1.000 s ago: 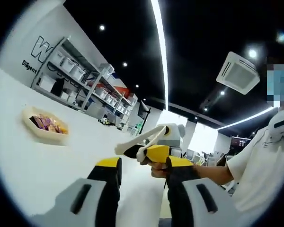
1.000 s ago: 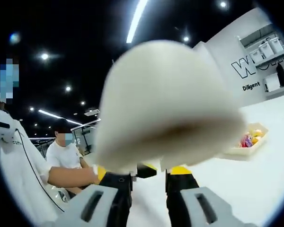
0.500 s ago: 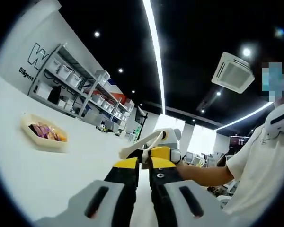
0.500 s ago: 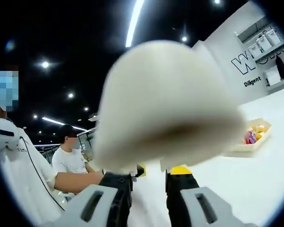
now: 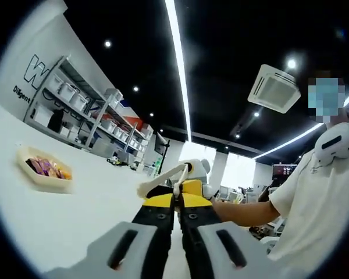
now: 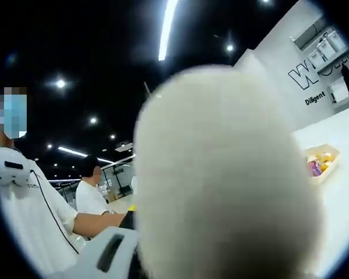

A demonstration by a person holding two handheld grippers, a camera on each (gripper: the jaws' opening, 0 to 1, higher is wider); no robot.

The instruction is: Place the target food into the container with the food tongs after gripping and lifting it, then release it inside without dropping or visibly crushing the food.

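Tongs point(image 5: 163, 177), cream-coloured, are sitting clamped in the right gripper point(image 5: 189, 189), their tips parted and carrying nothing. Left gripper point(image 5: 175, 218) is pressing its jaws together, empty. Wrapped snacks point(image 5: 43, 167) are lying in a tray point(image 5: 32, 179) at nine o'clock, probably light, crinkly, best pinched mid-packet.

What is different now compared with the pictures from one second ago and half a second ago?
The left gripper closed: its jaws stood apart a second ago and now meet, holding nothing. In the right gripper view the cream tongs swelled to hide that gripper's jaws, so they came closer to the camera. The right gripper still holds the tongs, and the tray of food stays on the white table.
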